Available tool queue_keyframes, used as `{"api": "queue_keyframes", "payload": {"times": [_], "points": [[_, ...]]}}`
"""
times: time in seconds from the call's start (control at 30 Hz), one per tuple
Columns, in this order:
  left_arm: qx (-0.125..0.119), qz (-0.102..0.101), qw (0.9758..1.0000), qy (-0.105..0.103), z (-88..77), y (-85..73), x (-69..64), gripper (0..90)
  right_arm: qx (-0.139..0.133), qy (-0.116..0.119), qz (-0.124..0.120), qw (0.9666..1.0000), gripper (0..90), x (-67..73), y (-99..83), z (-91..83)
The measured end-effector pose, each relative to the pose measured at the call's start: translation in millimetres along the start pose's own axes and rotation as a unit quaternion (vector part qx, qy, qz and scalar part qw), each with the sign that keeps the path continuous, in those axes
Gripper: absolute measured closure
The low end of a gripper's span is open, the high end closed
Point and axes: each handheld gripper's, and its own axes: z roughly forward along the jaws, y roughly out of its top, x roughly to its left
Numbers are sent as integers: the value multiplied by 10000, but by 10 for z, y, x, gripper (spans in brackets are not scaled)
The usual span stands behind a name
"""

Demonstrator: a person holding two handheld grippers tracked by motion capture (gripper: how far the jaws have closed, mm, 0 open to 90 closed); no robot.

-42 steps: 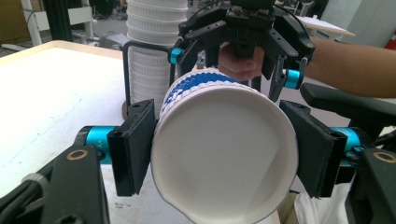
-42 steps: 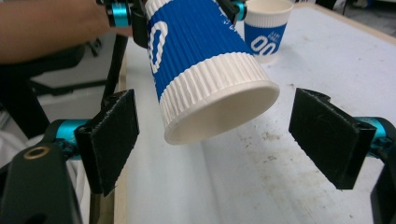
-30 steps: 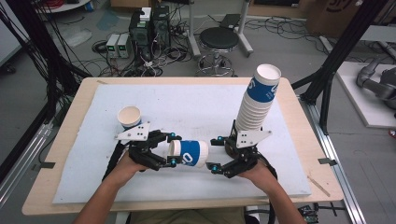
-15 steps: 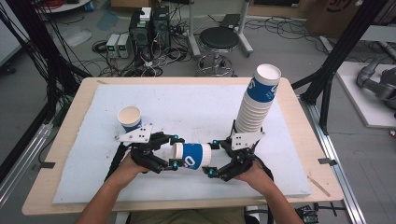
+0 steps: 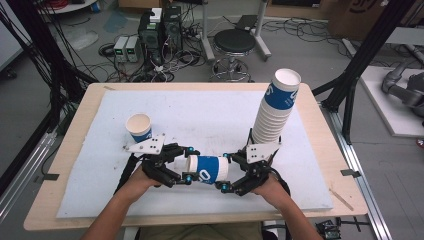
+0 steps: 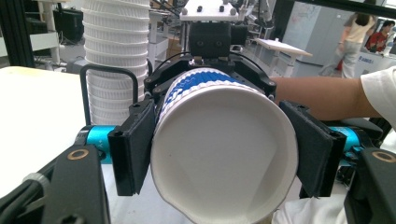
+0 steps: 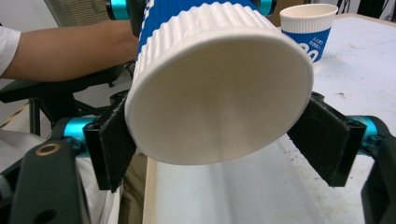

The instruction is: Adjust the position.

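Observation:
A blue-and-white ribbed paper cup (image 5: 207, 169) lies on its side in the air between my two grippers, near the table's front middle. My left gripper (image 5: 186, 170) is shut on its mouth end; in the left gripper view the pads (image 6: 133, 144) press either side of the open rim of the cup (image 6: 224, 154). My right gripper (image 5: 224, 172) is shut on the base end, and its pads (image 7: 112, 140) flank the cup's flat white bottom (image 7: 219, 93). Behind the right gripper rises a tall, leaning stack of the same cups (image 5: 272, 117).
A single cup (image 5: 139, 127) stands upright on the white mat (image 5: 210, 110), just beyond my left gripper. The wooden table edge (image 5: 50, 165) rims the mat. A stool and electronics sit on the floor behind the table.
Both grippers, with the cup held between them, have drifted slightly toward the table's near edge. The stack and the standing cup have stayed put.

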Motion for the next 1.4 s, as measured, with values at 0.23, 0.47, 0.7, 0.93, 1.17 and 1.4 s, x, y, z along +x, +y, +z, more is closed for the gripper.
{"api": "queue_keyframes", "payload": {"times": [0.23, 0.47, 0.7, 0.93, 1.17, 1.4], "points": [[104, 49, 9999, 20, -4, -12, 3, 310, 43, -14, -38, 10000, 264, -3, 4, -24], [214, -19, 9997, 146, 6, -19, -6, 303, 127, -58, -81, 9999, 280, -10, 12, -40], [317, -175, 9986, 393, 1, -19, -9, 118, 159, -28, -73, 9998, 281, 4, 23, -57], [566, -116, 9968, 552, -161, 55, -11, 118, 297, -218, -150, 9992, 281, 8, 119, -155], [1009, -27, 9928, 638, -238, 183, -29, 120, 1169, -429, -279, 9918, 281, 14, 299, -155], [1488, 20, 9871, 597, -173, 300, -29, 123, 1855, -377, -659, 9797, 281, 15, 517, -46]]}}
